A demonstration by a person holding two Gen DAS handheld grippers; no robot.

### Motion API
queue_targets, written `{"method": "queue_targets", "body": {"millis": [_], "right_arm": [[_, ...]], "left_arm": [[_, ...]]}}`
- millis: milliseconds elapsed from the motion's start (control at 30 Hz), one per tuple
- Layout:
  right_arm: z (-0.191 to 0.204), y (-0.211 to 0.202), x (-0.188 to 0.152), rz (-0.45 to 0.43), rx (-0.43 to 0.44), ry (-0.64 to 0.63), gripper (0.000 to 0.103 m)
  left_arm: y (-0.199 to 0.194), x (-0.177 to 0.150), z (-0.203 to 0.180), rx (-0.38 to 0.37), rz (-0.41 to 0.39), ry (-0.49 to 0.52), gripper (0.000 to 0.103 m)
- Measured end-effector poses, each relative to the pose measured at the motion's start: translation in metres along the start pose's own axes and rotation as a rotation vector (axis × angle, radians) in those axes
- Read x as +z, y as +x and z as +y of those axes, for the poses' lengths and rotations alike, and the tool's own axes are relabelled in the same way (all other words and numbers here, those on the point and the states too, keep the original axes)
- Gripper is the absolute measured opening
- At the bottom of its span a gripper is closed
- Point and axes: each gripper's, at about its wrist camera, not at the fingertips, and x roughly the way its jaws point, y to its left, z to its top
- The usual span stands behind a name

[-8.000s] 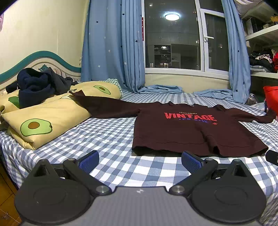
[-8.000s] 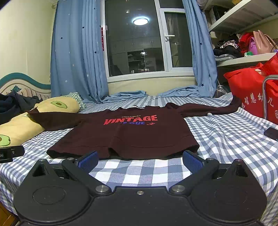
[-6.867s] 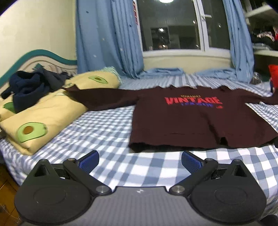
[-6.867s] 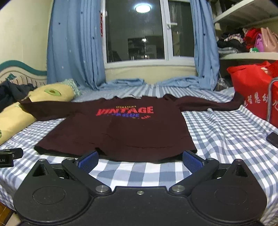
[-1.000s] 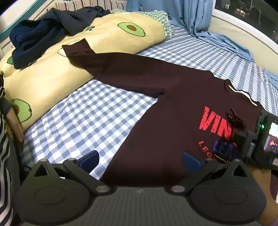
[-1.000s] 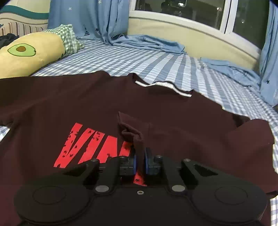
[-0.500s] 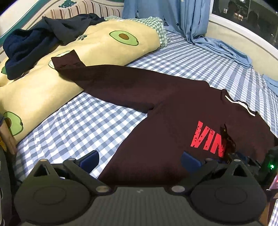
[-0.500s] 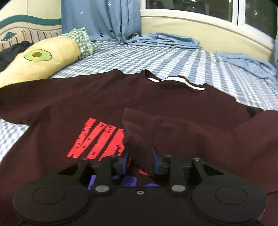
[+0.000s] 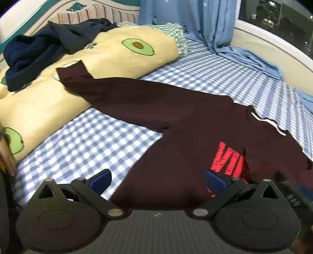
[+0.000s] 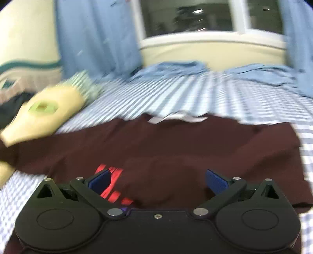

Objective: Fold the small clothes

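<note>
A dark maroon sweatshirt point(image 9: 185, 125) with red lettering point(image 9: 227, 158) lies flat on the checked bed. Its left sleeve point(image 9: 109, 91) stretches out, with the cuff point(image 9: 72, 71) on the avocado pillow. Its right sleeve lies folded across the chest over part of the lettering point(image 10: 205, 156). My left gripper point(image 9: 157, 178) is open and empty above the sweatshirt's left side. My right gripper point(image 10: 157, 178) is open and empty just above the folded sleeve. The right wrist view is blurred by motion.
A long yellow avocado pillow point(image 9: 117, 50) lies along the left, with a dark navy garment point(image 9: 35, 52) piled on it. Blue curtains point(image 9: 197, 17) hang at the back, their ends point(image 9: 248, 58) on the bed. The blue checked sheet point(image 9: 88, 140) covers the mattress.
My right gripper has opened and let go of the right sleeve, which now lies on the chest, and it is pulling back. My left gripper has moved forward a little.
</note>
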Motion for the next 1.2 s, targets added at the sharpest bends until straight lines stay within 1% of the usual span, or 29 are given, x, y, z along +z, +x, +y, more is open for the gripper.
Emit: {"method": "queue_targets", "body": {"millis": [100, 133, 233, 300, 367, 433, 500, 533, 600, 733, 800, 833, 867, 900, 967, 1033, 1100, 1133, 1167, 1200], "right_arm": [[-0.030, -0.022, 0.016, -0.075, -0.058, 0.080, 0.102], [-0.041, -0.026, 0.020, -0.088, -0.075, 0.094, 0.102], [-0.076, -0.031, 0.028, -0.073, -0.133, 0.085, 0.102], [-0.096, -0.037, 0.026, -0.083, -0.182, 0.068, 0.102], [-0.114, -0.043, 0.022, -0.075, -0.224, 0.063, 0.102], [-0.132, -0.051, 0.018, -0.061, -0.253, 0.068, 0.103], [-0.145, -0.056, 0.013, -0.034, -0.268, 0.062, 0.102], [-0.148, -0.059, 0.009, -0.024, -0.277, 0.055, 0.102], [-0.155, -0.068, 0.003, -0.019, -0.298, 0.038, 0.102], [-0.172, -0.079, -0.005, -0.008, -0.349, 0.040, 0.102], [-0.181, -0.082, -0.010, 0.002, -0.366, 0.063, 0.102], [-0.182, -0.082, -0.012, 0.008, -0.368, 0.070, 0.102], [-0.184, -0.082, -0.015, 0.014, -0.370, 0.071, 0.102], [-0.184, -0.082, -0.017, 0.020, -0.373, 0.068, 0.102], [-0.182, -0.081, -0.023, 0.033, -0.374, 0.061, 0.102], [-0.180, -0.080, -0.027, 0.043, -0.370, 0.051, 0.102], [-0.178, -0.078, -0.031, 0.048, -0.371, 0.033, 0.102], [-0.177, -0.076, -0.033, 0.051, -0.374, 0.023, 0.103], [-0.175, -0.074, -0.034, 0.054, -0.378, 0.014, 0.103], [-0.173, -0.071, -0.036, 0.061, -0.382, 0.005, 0.102]], "left_arm": [[0.004, -0.001, -0.013, -0.057, -0.025, 0.023, 0.102], [0.008, -0.003, -0.020, -0.077, -0.037, 0.038, 0.102], [0.022, -0.006, -0.044, -0.122, -0.046, 0.092, 0.102], [0.034, -0.008, -0.066, -0.143, -0.053, 0.132, 0.102], [0.042, -0.010, -0.084, -0.169, -0.078, 0.164, 0.102], [0.053, -0.016, -0.101, -0.230, -0.101, 0.206, 0.102], [0.071, -0.026, -0.120, -0.272, -0.084, 0.252, 0.102], [0.077, -0.031, -0.128, -0.270, -0.088, 0.271, 0.102], [0.082, -0.039, -0.145, -0.252, -0.146, 0.302, 0.102], [0.082, -0.044, -0.178, -0.256, -0.239, 0.391, 0.102], [0.077, -0.044, -0.191, -0.274, -0.291, 0.432, 0.102], [0.076, -0.044, -0.198, -0.281, -0.290, 0.452, 0.102], [0.078, -0.043, -0.202, -0.286, -0.257, 0.453, 0.102], [0.083, -0.041, -0.203, -0.295, -0.214, 0.431, 0.102], [0.096, -0.039, -0.197, -0.301, -0.129, 0.339, 0.102], [0.111, -0.038, -0.187, -0.298, -0.059, 0.254, 0.096], [0.126, -0.038, -0.181, -0.284, 0.006, 0.208, 0.090], [0.131, -0.039, -0.181, -0.279, 0.023, 0.206, 0.086], [0.135, -0.040, -0.178, -0.277, 0.024, 0.211, 0.082], [0.137, -0.042, -0.178, -0.268, 0.021, 0.221, 0.076]]}}
